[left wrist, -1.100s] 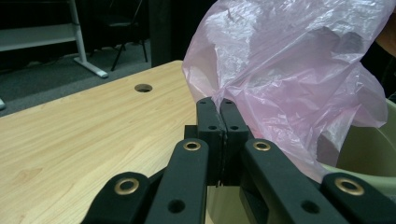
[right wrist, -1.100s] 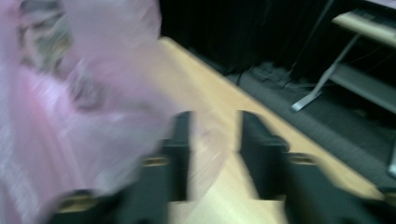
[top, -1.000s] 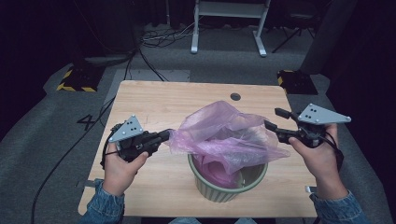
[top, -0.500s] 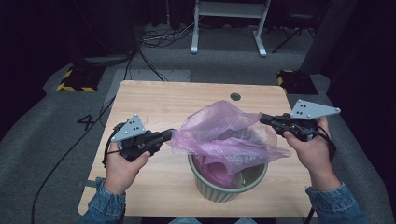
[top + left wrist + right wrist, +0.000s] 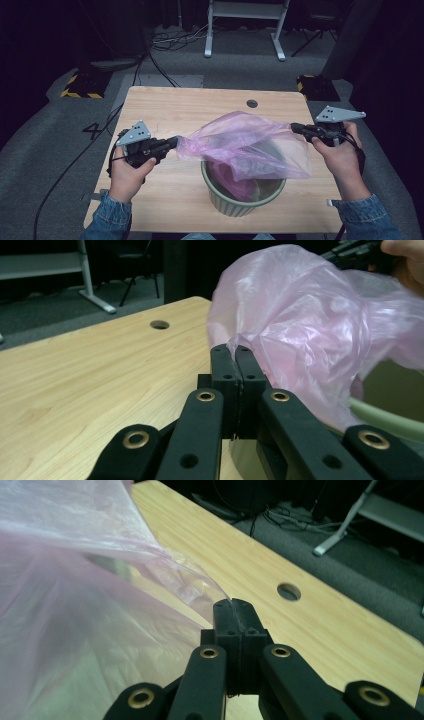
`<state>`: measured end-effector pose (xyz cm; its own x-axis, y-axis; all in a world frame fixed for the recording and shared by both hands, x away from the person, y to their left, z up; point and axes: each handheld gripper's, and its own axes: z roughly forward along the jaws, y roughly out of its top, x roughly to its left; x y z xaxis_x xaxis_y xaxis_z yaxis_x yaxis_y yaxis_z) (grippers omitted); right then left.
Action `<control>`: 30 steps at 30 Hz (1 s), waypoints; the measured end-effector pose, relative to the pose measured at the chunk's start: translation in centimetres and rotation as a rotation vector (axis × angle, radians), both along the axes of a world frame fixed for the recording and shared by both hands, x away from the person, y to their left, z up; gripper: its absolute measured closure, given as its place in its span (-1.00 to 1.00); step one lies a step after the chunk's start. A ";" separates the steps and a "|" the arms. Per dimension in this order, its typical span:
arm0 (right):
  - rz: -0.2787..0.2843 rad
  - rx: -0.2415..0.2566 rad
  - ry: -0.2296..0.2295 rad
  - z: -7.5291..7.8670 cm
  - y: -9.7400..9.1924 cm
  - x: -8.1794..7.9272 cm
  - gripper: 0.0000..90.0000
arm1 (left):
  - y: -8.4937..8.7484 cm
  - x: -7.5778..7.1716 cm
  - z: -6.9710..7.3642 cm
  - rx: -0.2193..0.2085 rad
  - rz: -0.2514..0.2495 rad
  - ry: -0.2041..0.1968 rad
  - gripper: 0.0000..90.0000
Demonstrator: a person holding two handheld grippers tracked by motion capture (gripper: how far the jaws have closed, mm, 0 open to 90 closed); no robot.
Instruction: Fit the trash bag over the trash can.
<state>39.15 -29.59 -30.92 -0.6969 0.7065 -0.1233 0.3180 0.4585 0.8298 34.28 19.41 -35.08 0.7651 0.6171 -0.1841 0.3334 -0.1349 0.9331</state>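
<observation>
Bag: we find a pink plastic bag (image 5: 250,145) stretched above a green ribbed bin (image 5: 243,192), its lower part hanging down inside the bin's mouth.
Bin position: we place the bin on the table (image 5: 200,107) close to the near edge, somewhat right of centre.
Left gripper: we see the left gripper (image 5: 175,142) lying nearly level over the left half of the table, clenched on the bag's left edge — in the left gripper view (image 5: 235,354) the two black jaws meet with a gathered fold of film pinched between them.
Right gripper: we see the right gripper (image 5: 294,127) near the table's right edge, pointing inward; its jaws have just been closing, and in the right gripper view (image 5: 234,611) they stand pressed together on a thin corner of the bag.
Hands: we note the left hand (image 5: 127,172) and right hand (image 5: 340,155), each in a denim sleeve, coming in from the near edge.
Bag tension: we see the film pulled out between the two grips — wrinkled and translucent.
Table surface: we record pale wood with a round cable hole (image 5: 252,104) near the far edge.
</observation>
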 end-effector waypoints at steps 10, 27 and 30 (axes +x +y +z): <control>-0.022 -0.054 0.054 -2.5 0.8 2.0 1.00 | 0.8 1.2 -2.3 0.021 0.038 0.065 1.00; -0.084 -0.118 0.141 -6.6 0.6 3.4 1.00 | 0.3 2.5 -4.2 0.031 0.068 0.115 0.99; -0.094 -0.088 0.166 -7.5 -0.3 3.5 1.00 | 0.6 2.2 -4.5 0.016 0.056 0.118 0.99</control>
